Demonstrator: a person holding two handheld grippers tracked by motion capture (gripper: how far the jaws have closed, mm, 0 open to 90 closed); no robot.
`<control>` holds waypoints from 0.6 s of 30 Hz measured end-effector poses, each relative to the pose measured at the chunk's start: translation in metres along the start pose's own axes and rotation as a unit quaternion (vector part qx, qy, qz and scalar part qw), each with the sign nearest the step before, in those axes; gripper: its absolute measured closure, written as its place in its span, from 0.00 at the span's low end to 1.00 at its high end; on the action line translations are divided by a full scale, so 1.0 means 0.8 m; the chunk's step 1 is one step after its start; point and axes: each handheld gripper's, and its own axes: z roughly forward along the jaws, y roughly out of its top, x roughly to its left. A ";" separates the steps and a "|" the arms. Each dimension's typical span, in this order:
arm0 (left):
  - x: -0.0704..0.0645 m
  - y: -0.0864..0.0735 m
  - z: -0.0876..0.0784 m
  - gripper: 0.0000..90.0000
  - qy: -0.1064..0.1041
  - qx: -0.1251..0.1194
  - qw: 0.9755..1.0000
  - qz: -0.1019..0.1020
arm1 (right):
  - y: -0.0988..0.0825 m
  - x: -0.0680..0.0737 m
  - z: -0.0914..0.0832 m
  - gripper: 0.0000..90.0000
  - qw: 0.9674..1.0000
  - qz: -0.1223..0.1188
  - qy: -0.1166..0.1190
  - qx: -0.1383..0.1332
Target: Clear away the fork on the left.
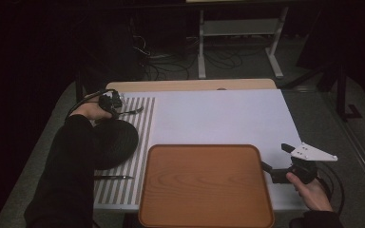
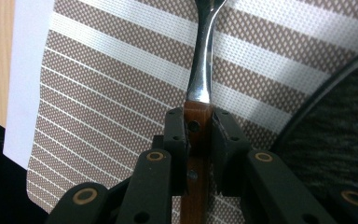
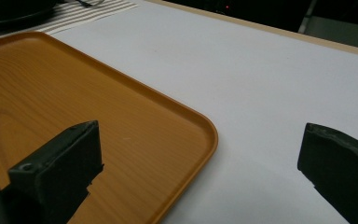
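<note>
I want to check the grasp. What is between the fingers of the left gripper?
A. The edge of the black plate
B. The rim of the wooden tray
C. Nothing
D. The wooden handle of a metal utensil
D: in the left gripper view, the left gripper clamps the brown wooden handle of a metal utensil lying on the striped mat.

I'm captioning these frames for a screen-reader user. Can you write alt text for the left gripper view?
The left gripper has its two black jaws closed on the brown wooden handle of a fork, whose shiny metal neck runs up and out of the picture. Under it lies a brown and white striped placemat, with the curved rim of a dark plate at the right.
</note>
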 end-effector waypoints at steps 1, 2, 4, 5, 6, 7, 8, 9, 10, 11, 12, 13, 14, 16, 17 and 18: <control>0.000 0.000 -0.001 0.86 0.000 0.001 1.000 0.002 | 0.000 0.000 0.000 0.00 1.000 0.000 0.000 0.001; -0.001 0.000 -0.002 0.86 0.002 0.000 1.000 0.002 | 0.000 0.000 0.000 0.00 1.000 0.001 -0.001 0.001; -0.001 0.000 -0.005 0.86 0.001 0.005 1.000 -0.004 | 0.000 0.000 0.001 0.00 1.000 0.000 -0.002 0.002; -0.001 0.000 -0.008 0.86 0.003 0.003 1.000 -0.008 | 0.000 0.000 0.002 0.00 1.000 -0.001 -0.003 0.002; 0.000 0.000 -0.011 0.86 0.001 -0.001 1.000 -0.015 | 0.000 0.001 0.002 0.00 1.000 -0.001 -0.002 0.003; 0.000 0.000 -0.014 0.86 0.000 -0.009 1.000 -0.022 | 0.000 0.001 0.002 0.00 1.000 -0.002 -0.001 0.003; 0.000 0.000 -0.017 0.86 0.001 -0.015 1.000 -0.026 | 0.000 0.001 0.002 0.00 1.000 -0.001 -0.001 0.003; -0.001 0.000 -0.019 0.86 0.002 -0.018 0.999 -0.027 | 0.000 0.000 0.002 0.00 1.000 0.003 -0.004 0.002; -0.002 0.001 -0.022 0.86 0.002 -0.019 0.999 -0.027 | 0.000 -0.001 0.001 0.00 1.000 0.004 -0.004 0.001; -0.003 0.001 -0.025 0.86 0.004 -0.023 0.999 -0.027 | 0.000 -0.001 0.001 0.00 1.000 0.004 -0.004 0.001; -0.004 0.001 -0.029 0.86 0.007 -0.024 0.999 -0.027 | 0.000 -0.001 0.001 0.00 1.000 0.005 -0.005 0.000; -0.006 0.001 -0.032 0.86 0.005 -0.028 0.999 -0.028 | 0.000 -0.001 0.001 0.00 1.000 0.004 -0.005 -0.001; -0.008 0.002 -0.036 0.86 0.005 -0.032 0.999 -0.028 | 0.000 0.000 0.001 0.00 1.000 0.004 -0.005 -0.001; -0.011 0.001 -0.045 0.86 0.008 -0.038 0.999 -0.027 | 0.001 0.001 0.002 0.00 1.000 0.002 -0.003 0.000; -0.011 0.001 -0.049 0.86 0.011 -0.042 0.999 -0.031 | 0.001 0.001 0.003 0.00 1.000 0.001 -0.003 0.001; -0.012 -0.001 -0.054 0.86 0.009 -0.047 0.998 -0.039 | 0.001 0.001 0.003 0.00 1.000 0.001 -0.003 0.002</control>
